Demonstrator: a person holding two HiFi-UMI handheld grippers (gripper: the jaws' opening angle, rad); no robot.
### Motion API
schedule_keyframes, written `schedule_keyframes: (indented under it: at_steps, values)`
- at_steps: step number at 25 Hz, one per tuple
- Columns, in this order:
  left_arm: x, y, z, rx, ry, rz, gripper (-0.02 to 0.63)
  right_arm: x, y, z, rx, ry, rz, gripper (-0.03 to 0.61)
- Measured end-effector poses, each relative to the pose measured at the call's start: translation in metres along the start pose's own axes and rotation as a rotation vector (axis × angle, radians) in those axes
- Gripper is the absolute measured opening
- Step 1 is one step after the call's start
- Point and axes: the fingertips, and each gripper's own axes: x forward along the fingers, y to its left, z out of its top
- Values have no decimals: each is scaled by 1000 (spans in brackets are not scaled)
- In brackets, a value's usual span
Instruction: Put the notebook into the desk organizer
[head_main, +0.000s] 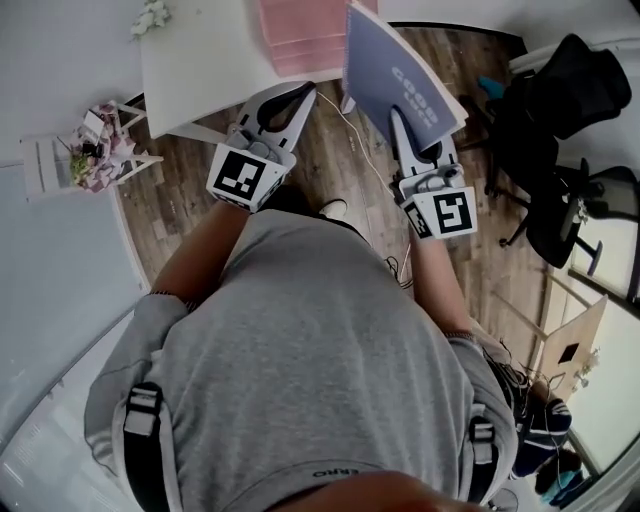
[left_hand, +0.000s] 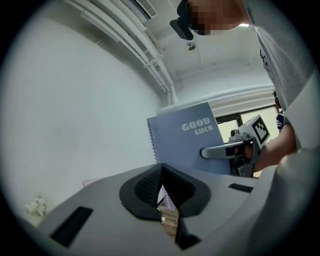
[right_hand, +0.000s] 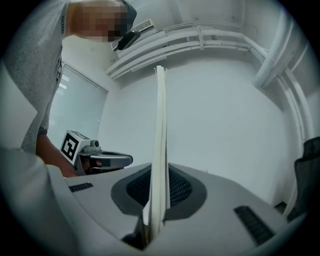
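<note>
Notebook (head_main: 395, 70) up in the air at upper centre-right of the head view, above the wooden floor (head_main: 340, 160) and just right of the white desk (head_main: 200, 70); not in any organizer. Blue-grey cover, spiral binding down one side, "GOOD LUCK" in pale letters. Clamped by one edge in the right claw (head_main: 398, 120): jaws closed tight on it, pads pressing both faces. Seen edge-on as a thin pale upright strip in the right gripper view.

Left claw (head_main: 305, 92) at upper centre-left of the head view, tips by the desk's near edge, apart from the notebook. Pads together at the tips, nothing gripped between them, only a sliver of gap lower down. Both claws reaching away from the person's grey shirt (head_main: 320, 360).

Pink ribbed thing (head_main: 300, 35) lying on the desk at top centre, beside the notebook's left edge in the picture. Small white rack (head_main: 45, 165) with flowers (head_main: 100, 150) at the left of the head view. Black chair (head_main: 570, 100) at the right edge, well apart from both claws.
</note>
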Motion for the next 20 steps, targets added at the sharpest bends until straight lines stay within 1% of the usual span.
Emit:
schedule_keyframes:
  at_steps: [7, 14, 20]
  values:
    - [14, 17, -8, 9, 21, 52, 20, 23, -16, -3, 10, -2, 62, 40]
    - [42, 51, -15, -9, 15, 74, 20, 64, -31, 4, 2, 4, 119, 40]
    - [63, 89, -17, -7, 10, 101, 19, 108, -44, 13, -5, 3, 170, 40]
